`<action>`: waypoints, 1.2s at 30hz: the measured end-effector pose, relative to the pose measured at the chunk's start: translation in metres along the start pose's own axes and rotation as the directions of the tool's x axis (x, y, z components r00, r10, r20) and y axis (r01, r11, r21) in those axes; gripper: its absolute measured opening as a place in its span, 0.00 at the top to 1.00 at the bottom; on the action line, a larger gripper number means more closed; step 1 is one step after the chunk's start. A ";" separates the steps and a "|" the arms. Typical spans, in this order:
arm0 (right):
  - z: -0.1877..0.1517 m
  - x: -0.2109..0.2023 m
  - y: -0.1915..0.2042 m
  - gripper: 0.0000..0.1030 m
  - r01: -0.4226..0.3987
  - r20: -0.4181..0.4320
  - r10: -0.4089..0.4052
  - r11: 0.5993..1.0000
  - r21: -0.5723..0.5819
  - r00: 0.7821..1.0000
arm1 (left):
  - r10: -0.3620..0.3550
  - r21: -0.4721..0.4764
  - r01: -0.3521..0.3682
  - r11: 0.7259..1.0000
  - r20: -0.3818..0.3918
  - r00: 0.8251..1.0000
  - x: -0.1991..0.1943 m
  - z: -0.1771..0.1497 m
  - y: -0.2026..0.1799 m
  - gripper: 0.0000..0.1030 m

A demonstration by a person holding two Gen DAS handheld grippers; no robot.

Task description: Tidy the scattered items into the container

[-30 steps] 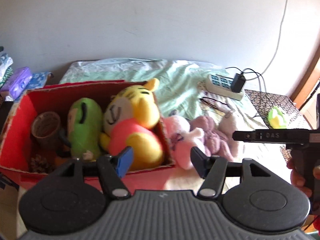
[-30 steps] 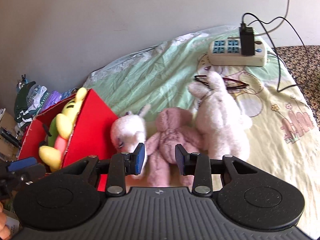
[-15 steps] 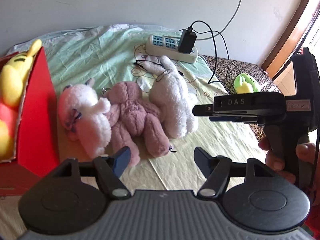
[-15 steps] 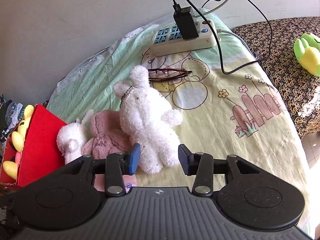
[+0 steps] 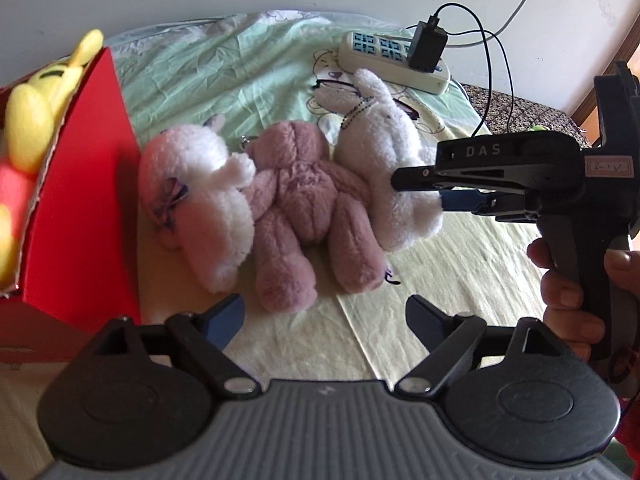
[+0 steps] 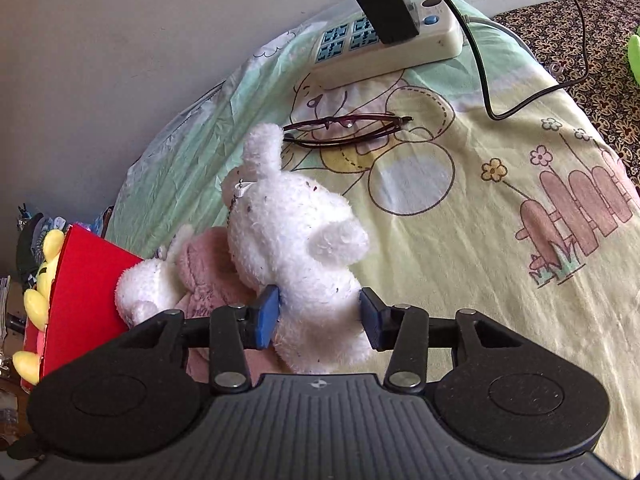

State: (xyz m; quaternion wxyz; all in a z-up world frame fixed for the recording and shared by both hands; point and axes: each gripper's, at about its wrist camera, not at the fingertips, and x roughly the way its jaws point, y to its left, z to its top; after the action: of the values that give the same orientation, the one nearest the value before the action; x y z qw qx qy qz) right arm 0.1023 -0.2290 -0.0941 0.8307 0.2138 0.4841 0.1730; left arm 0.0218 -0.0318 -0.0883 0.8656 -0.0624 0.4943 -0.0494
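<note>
From the left wrist view, the left gripper (image 5: 323, 316) hung wide open and empty above the sheet, its fingertips just short of the feet of the mauve plush bear (image 5: 308, 204). That bear lay between a pale pink plush (image 5: 192, 188), which sat beside the wall of the red cardboard box (image 5: 96, 184), and a white plush rabbit (image 5: 384, 160). A yellow plush (image 5: 44, 100) already poked out of the box. The right gripper (image 5: 416, 190) reached in from the side, its fingers pressed into the rabbit's lower body; "DAS" was moulded on its upper finger, and a small handwritten label on its body was too blurred to read.

From the right wrist view, the right gripper (image 6: 318, 318) stood partly open with the white plush rabbit (image 6: 296, 240) between its blue pads (image 6: 267, 316), one on each flank; the near pad touched the fur, but a firm clamp could not be confirmed. The step in hand looked like seizing the rabbit. Next would likely come closing on it, lifting clear of the bear, and carrying it over to the red cardboard box (image 6: 88, 292). Folded glasses (image 6: 348, 128) and a power strip (image 6: 384, 40) lay beyond.
</note>
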 end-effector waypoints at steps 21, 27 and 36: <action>-0.017 -0.036 -0.025 0.66 0.009 0.057 -0.014 0.997 0.081 0.998 | 0.060 0.086 -0.054 0.995 -0.064 0.996 0.015 0.000 -0.025 0.09; -0.004 -0.001 -0.005 0.49 -0.012 0.035 0.012 1.000 0.014 0.999 | 0.164 0.086 -0.156 0.984 -0.086 0.983 0.017 0.013 -0.017 0.09; -0.005 0.026 0.004 0.62 -0.087 -0.036 0.088 0.996 0.031 0.995 | 0.202 0.038 -0.199 0.979 -0.091 0.975 0.015 0.019 -0.005 0.08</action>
State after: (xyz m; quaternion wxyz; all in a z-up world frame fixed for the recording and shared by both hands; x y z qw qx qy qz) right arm 0.1097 -0.2114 -0.1133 0.8099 0.2436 0.4923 0.2059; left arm 0.0458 -0.0377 -0.0908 0.8427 0.0025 0.5377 0.0283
